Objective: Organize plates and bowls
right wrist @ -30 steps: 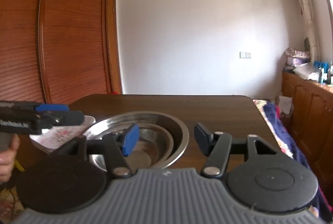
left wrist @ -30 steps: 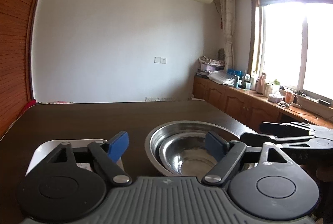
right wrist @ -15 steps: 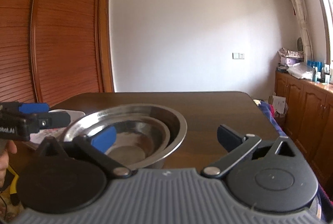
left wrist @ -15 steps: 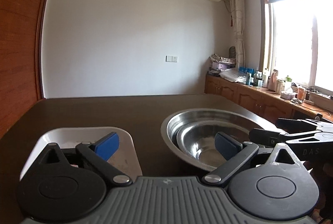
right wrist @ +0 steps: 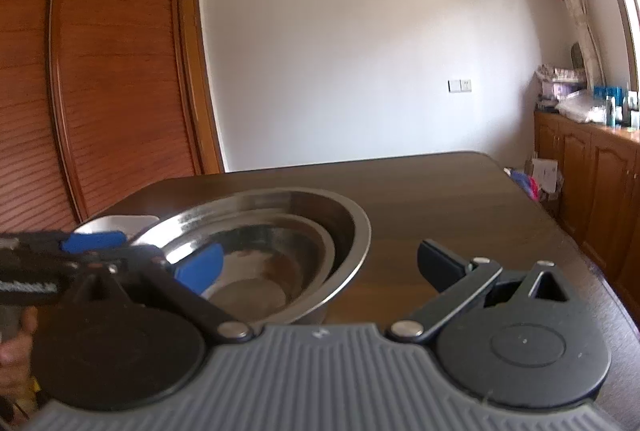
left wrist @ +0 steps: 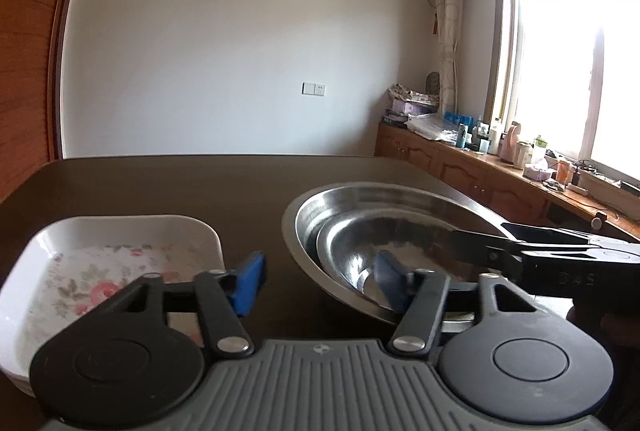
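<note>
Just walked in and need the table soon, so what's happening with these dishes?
A person is sorting dishes with two handheld grippers. On the dark table a smaller steel bowl sits nested inside a larger steel bowl, with a white floral dish beside them. The left gripper and the right gripper are both open, fingers straddling the near rim of the bowls. Nothing is gripped.
</note>
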Demonstrator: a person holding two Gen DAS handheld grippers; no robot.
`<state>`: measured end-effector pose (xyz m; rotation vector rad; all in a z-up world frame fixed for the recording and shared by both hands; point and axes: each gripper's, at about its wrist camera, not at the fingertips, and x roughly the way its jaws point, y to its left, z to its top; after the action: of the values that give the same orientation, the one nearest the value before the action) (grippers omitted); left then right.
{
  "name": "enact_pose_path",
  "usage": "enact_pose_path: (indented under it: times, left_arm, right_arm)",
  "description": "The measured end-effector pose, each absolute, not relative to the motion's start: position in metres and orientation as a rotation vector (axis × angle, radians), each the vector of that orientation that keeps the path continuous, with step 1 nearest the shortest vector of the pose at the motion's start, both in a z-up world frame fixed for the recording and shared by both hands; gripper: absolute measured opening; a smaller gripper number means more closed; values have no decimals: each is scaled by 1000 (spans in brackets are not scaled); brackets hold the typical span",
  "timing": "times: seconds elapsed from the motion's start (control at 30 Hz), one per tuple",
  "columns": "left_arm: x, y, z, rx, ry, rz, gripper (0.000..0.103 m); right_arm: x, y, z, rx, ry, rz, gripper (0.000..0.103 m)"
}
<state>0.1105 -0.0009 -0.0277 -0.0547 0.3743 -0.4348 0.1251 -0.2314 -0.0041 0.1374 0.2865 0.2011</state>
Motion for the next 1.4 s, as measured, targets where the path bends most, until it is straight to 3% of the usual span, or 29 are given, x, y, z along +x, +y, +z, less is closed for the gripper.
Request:
enact_pose_path:
  times: [0.1,0.17,0.23,0.4,0.9,1.4]
  left_arm:
    - [113,-3,-28,-68,382,-443,75]
    - [113,-4,-27,-73,385,-447,70]
    - [113,-6,-27,-77,386,-446,68]
    - [113,-6,-27,-83,389,-437,66]
    - [107,-1,-25,-107,385,-422,65]
    - [97,20,-7,-88,345,-402,65]
  right_arm:
    - [127,-231,-4,139,298,199,79]
    - [128,-231,-5,152,307,202,72]
    - [130,-232,-7,175,323,208,56]
    - [130,-230,-9,193,337,211,37]
    - [129,-234,-5,228,335,193,27]
    - [127,-228,8,219,291,220,26]
